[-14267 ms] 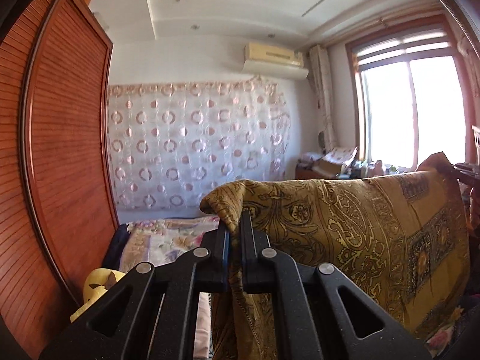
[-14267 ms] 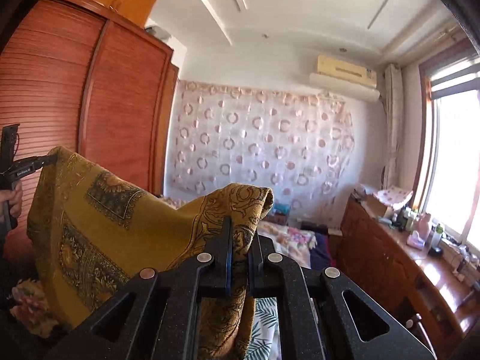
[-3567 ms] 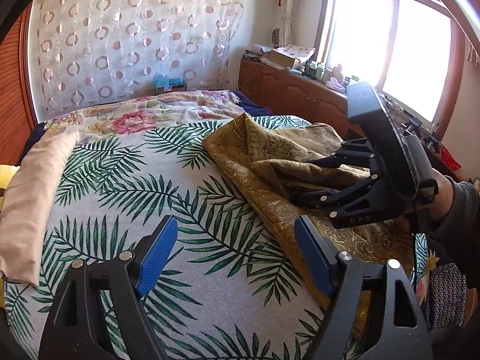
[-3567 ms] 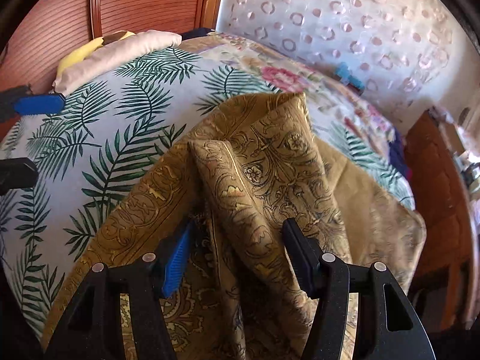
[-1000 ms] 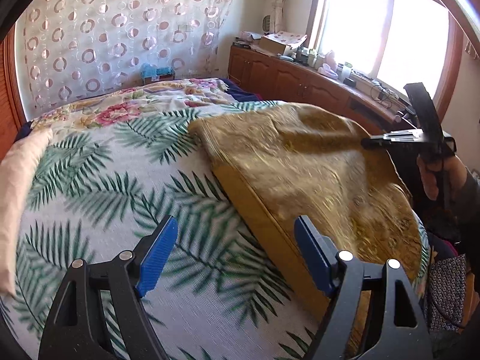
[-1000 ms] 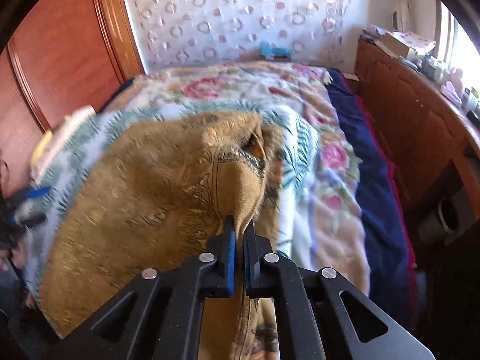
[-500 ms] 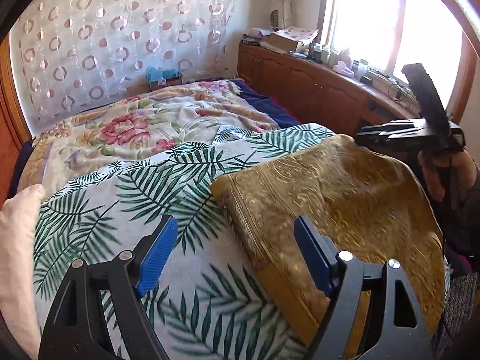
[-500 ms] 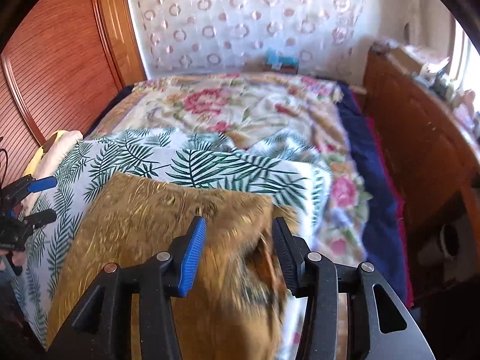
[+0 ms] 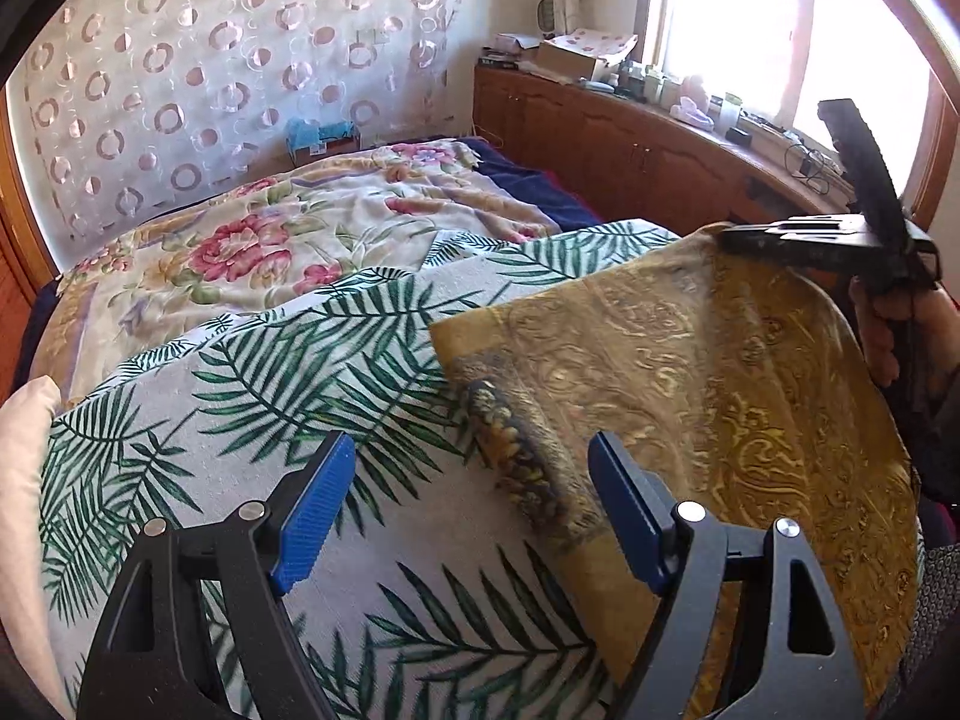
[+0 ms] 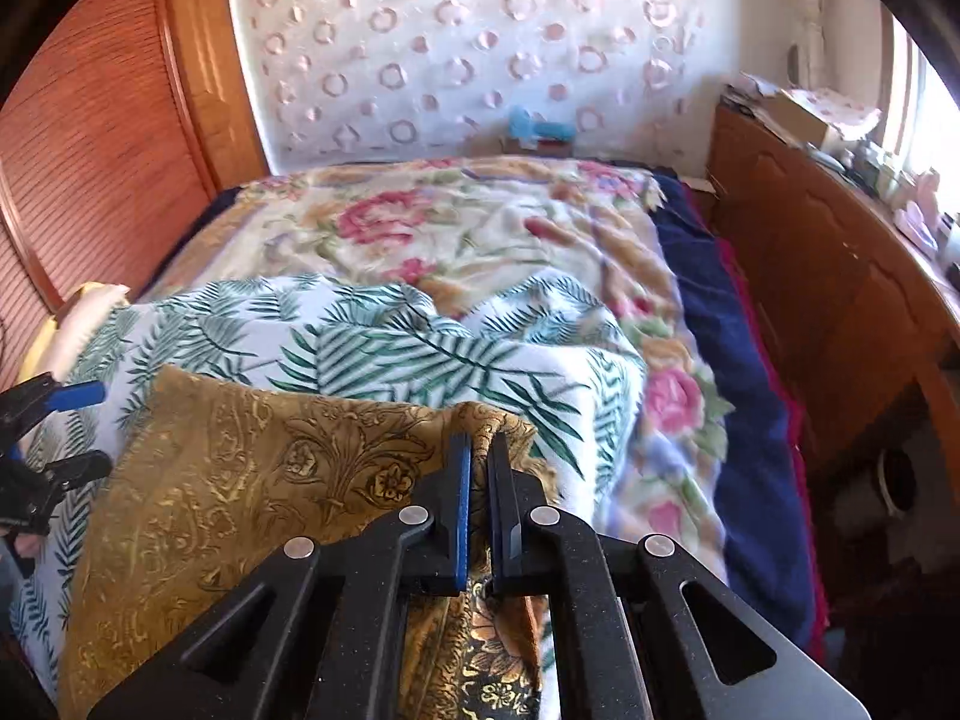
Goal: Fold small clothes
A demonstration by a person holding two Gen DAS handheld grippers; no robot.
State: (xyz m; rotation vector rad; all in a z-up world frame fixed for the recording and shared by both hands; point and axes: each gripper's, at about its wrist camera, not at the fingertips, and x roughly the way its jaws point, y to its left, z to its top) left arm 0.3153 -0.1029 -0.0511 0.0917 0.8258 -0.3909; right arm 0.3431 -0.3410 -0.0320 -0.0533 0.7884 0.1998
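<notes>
Golden paisley cloth (image 10: 252, 480), folded flat on palm-leaf bedspread (image 9: 270, 372), dark-bordered edge

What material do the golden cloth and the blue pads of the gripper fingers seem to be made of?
The golden cloth looks like thin woven fabric with a slight sheen: it drapes softly and shows a woven ornament pattern. The blue pads look like matte rubber or plastic; fine ribs cover their faces.

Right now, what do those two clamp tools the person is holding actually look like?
Both are black, angular frames with triangular cut-outs and silver rivets. The left gripper has two fingers faced with ribbed blue pads. The right gripper is built the same, with a blue pad visible on one finger. Its hand grips a black handle; a dark sleeve shows.
</notes>
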